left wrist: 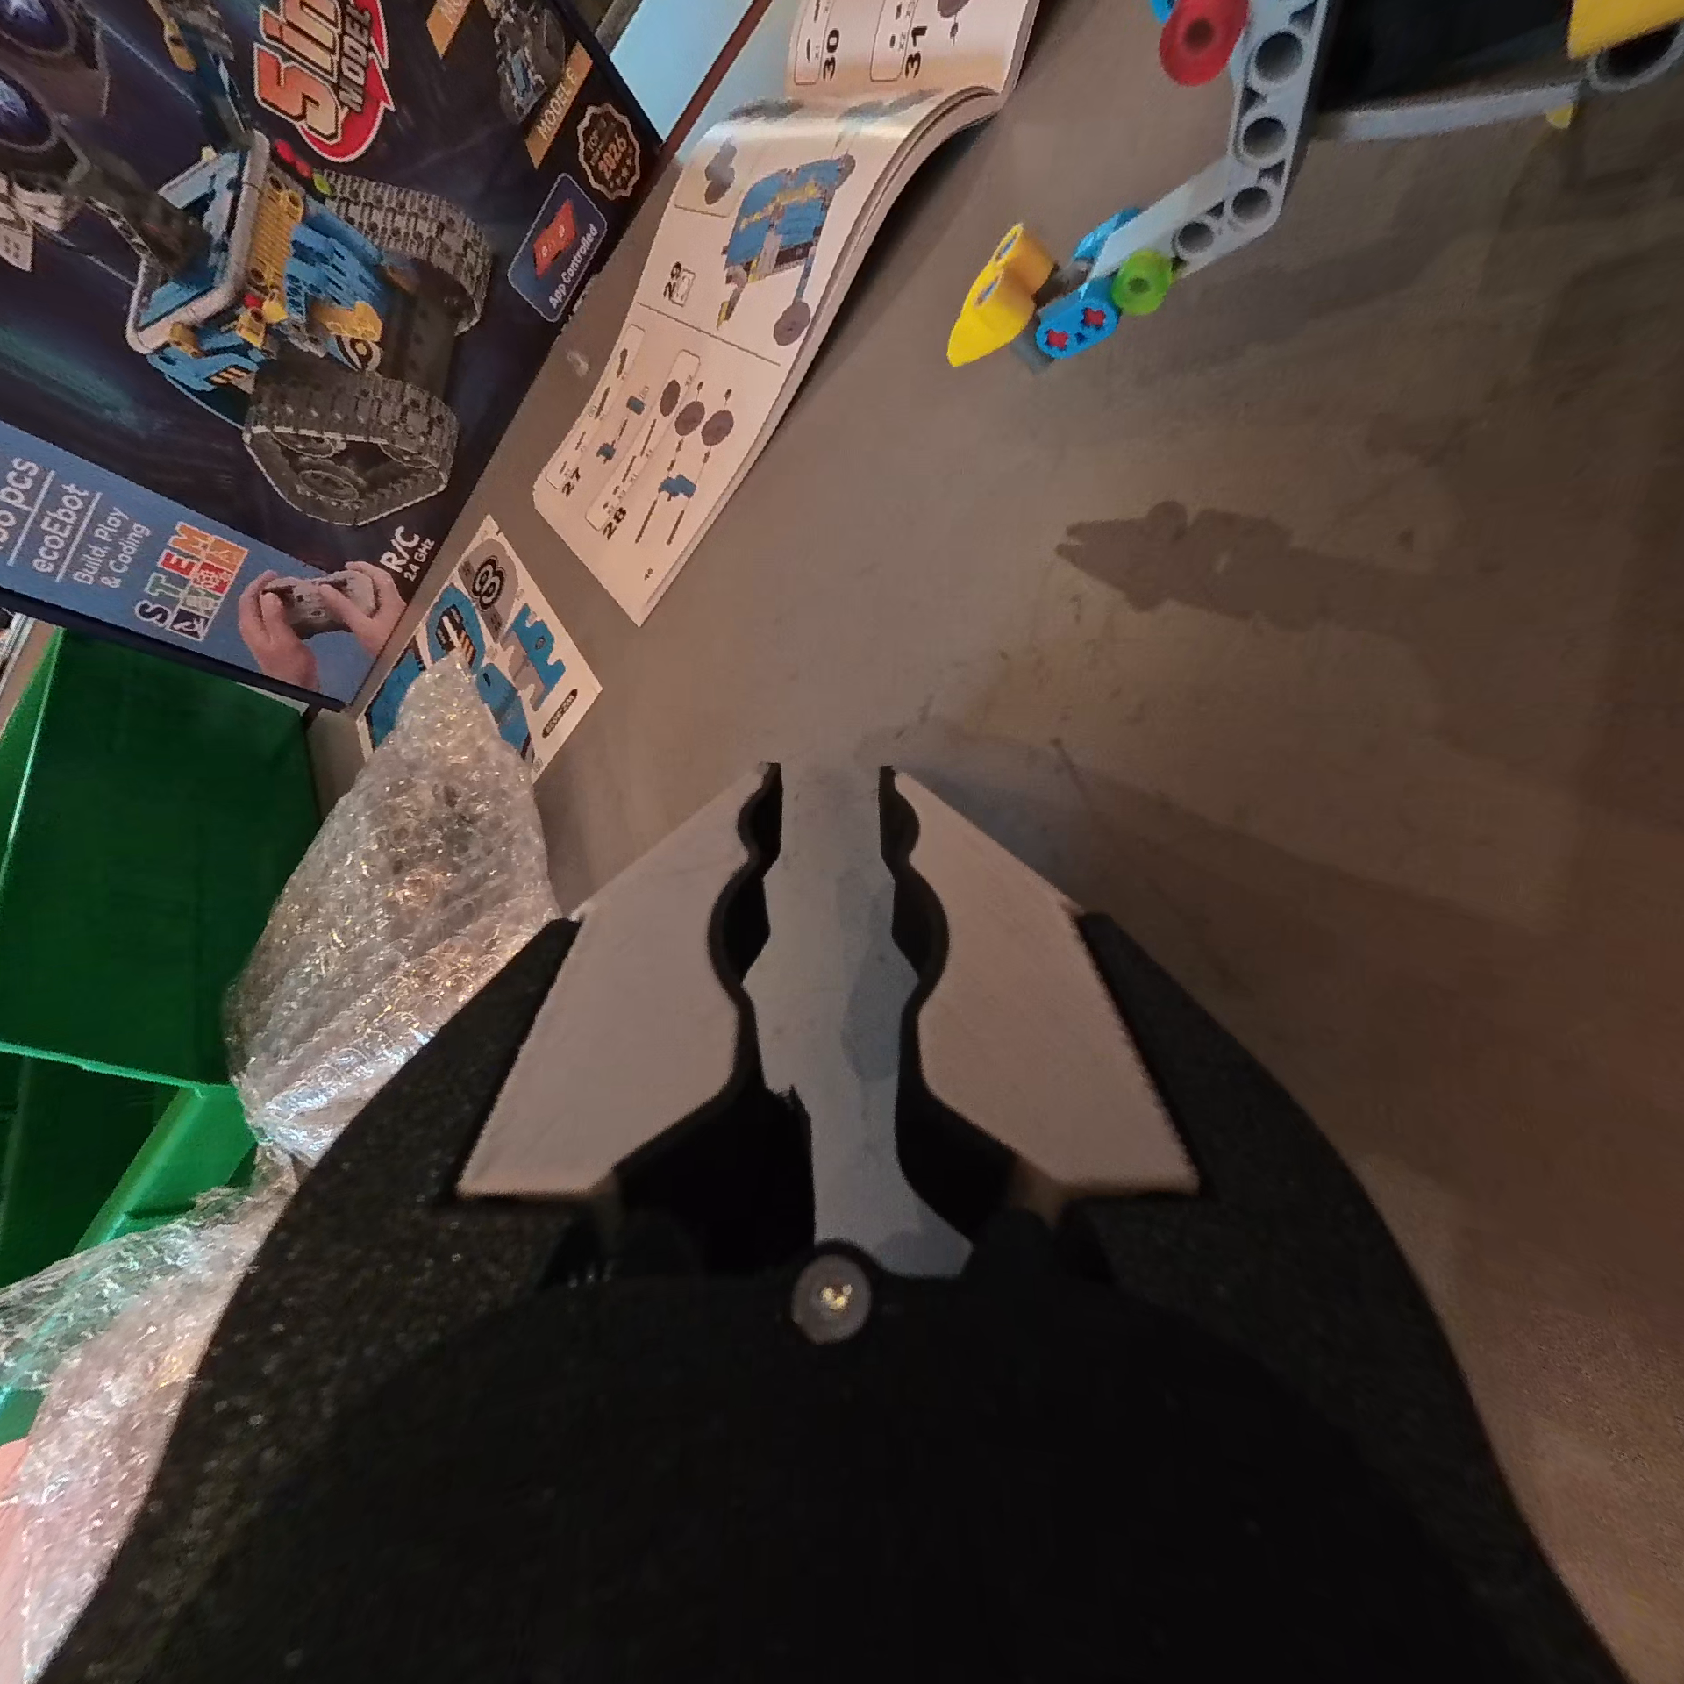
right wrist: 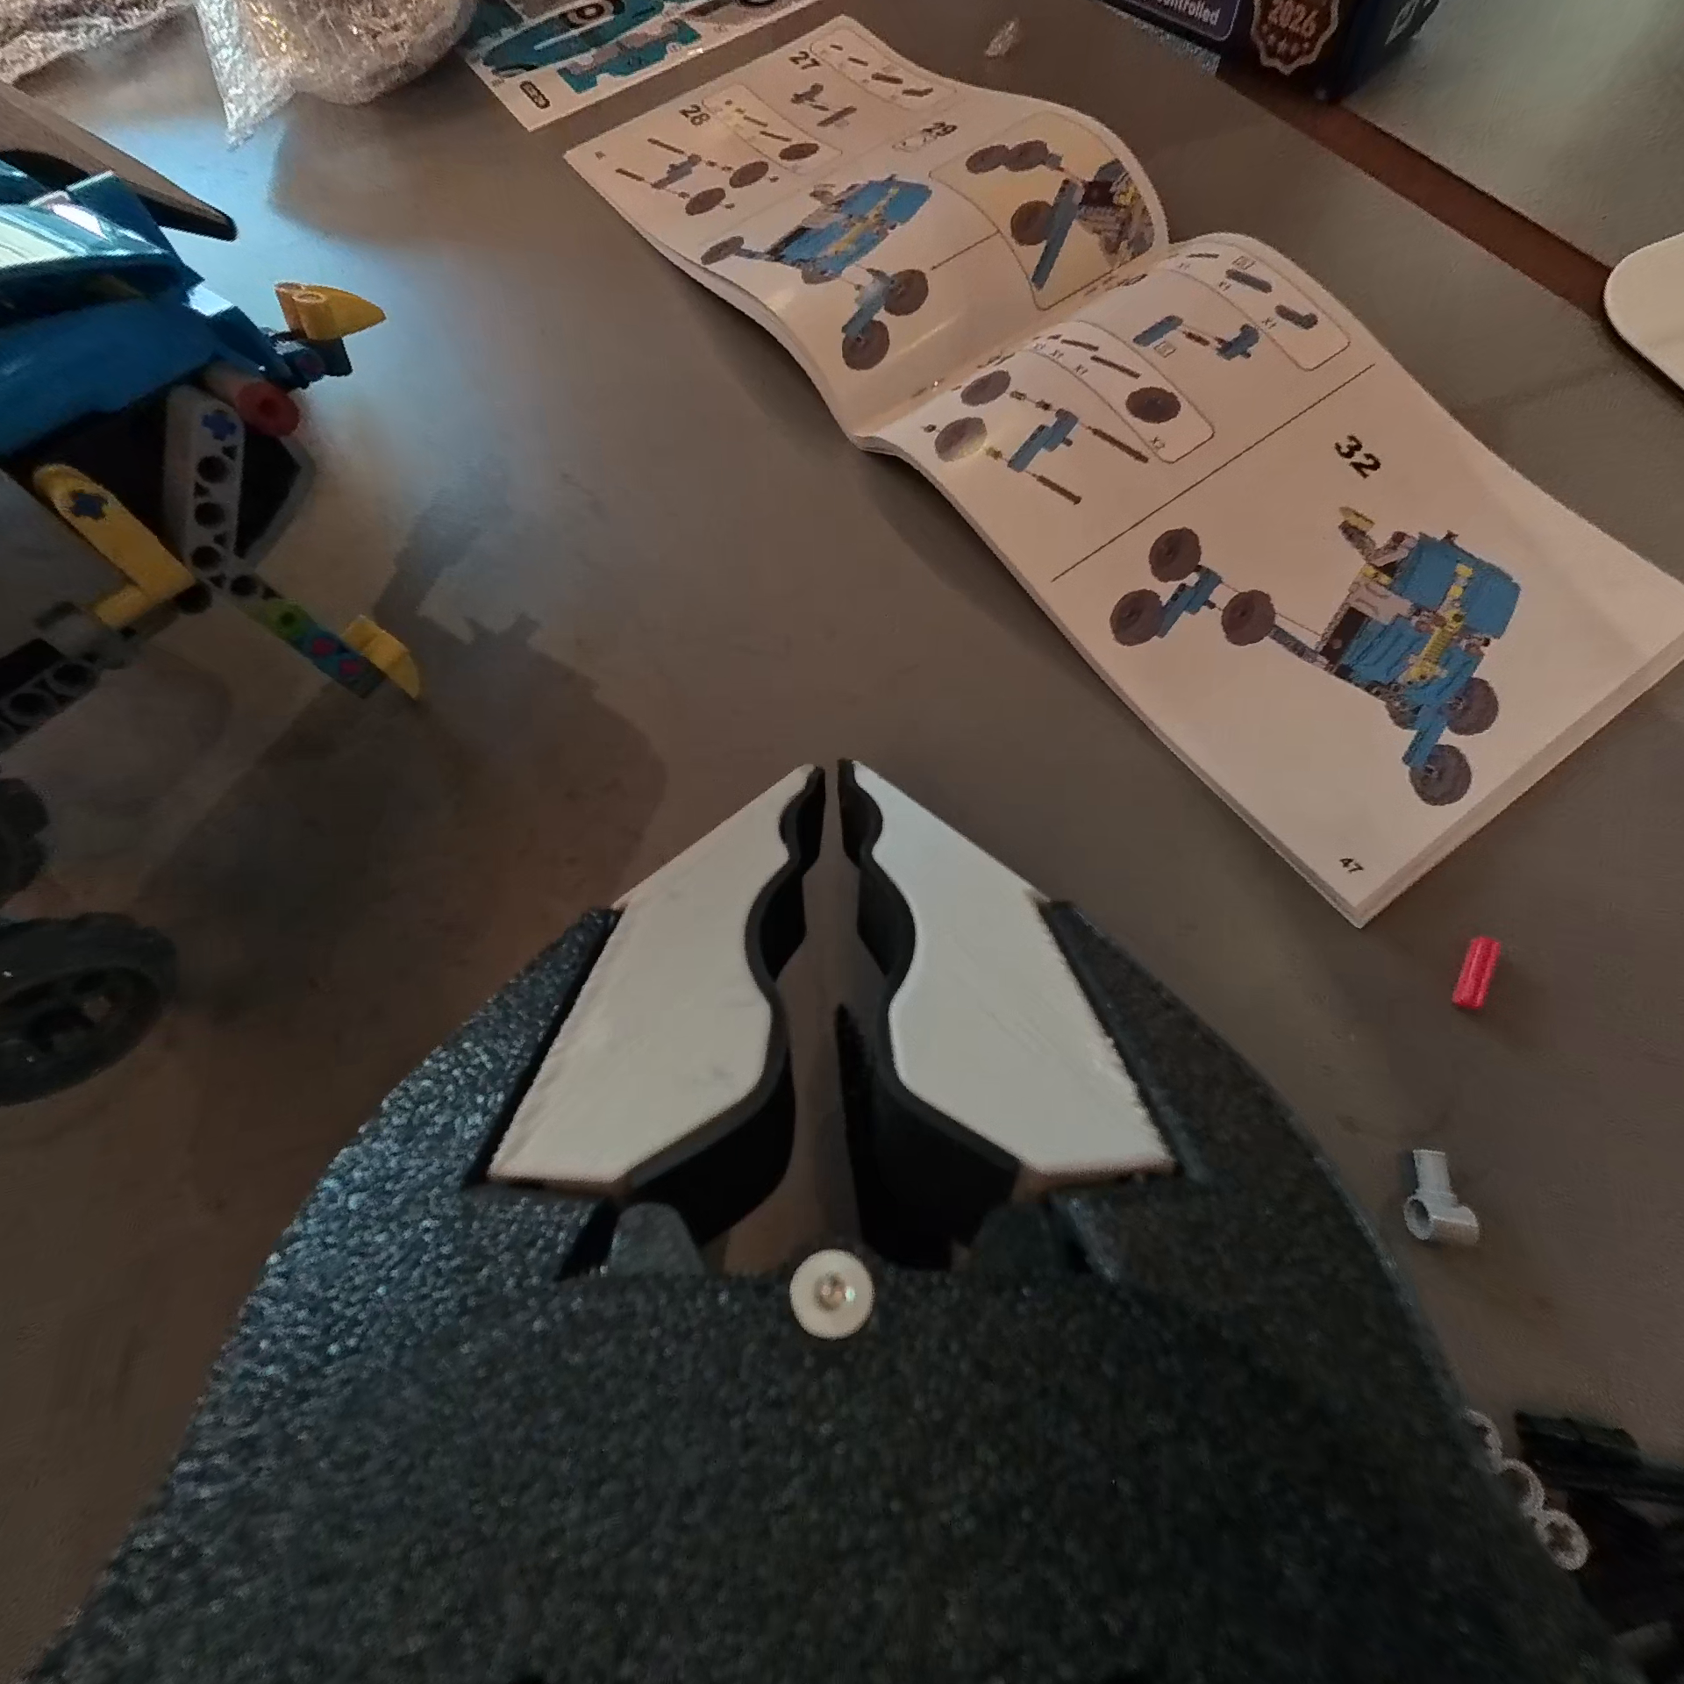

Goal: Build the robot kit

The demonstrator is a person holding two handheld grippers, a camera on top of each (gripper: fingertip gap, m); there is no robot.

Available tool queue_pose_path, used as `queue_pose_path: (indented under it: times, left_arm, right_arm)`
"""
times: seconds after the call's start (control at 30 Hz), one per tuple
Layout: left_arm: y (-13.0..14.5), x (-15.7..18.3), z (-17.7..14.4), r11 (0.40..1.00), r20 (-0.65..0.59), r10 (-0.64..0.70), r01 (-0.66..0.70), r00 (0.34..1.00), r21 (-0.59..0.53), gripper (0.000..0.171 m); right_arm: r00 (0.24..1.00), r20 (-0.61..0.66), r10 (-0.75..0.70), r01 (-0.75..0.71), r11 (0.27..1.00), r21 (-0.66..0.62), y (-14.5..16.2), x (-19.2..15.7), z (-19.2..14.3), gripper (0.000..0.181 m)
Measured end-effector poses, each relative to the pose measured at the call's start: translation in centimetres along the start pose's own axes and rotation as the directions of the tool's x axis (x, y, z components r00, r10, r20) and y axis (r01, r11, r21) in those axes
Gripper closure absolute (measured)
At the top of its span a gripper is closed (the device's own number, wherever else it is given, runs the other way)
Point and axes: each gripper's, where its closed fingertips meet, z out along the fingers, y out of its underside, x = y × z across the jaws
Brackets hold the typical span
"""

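Note:
My left gripper (left wrist: 831,773) hovers over the grey table (left wrist: 1230,775), its jaws a little apart with nothing between them. A brick-built arm with a yellow tip, blue and green pieces (left wrist: 1075,292) lies ahead to its right. My right gripper (right wrist: 826,767) has its jaws closed together and holds nothing, low over the table (right wrist: 638,474). To its left stands a blue brick-built vehicle (right wrist: 128,437) with yellow-tipped arms and black wheels. An open instruction booklet (right wrist: 1139,437) lies ahead to its right; it also shows in the left wrist view (left wrist: 775,273).
A toy-kit box (left wrist: 228,319), a sticker sheet (left wrist: 492,629), bubble wrap (left wrist: 392,911) and a green bin (left wrist: 118,866) lie left of my left gripper. Right of my right gripper are a small red piece (right wrist: 1476,973), a grey connector (right wrist: 1438,1207) and dark parts (right wrist: 1595,1476). About 25 cm separates my left fingertips from my right. The small red piece (right wrist: 1476,973) is about 12 cm from my right fingertips.

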Motion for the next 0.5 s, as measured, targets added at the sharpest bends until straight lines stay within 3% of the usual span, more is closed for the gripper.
queue_pose_path:
  times: [0.5]
  left_arm:
    - [0.19,-0.11,0.15,1.000,0.014,0.007,-0.007,1.000,-0.015,0.151]
  right_arm:
    - [0.997,-0.016,-0.075,0.076,0.997,0.009,-0.71,-0.75,-0.47,0.179]
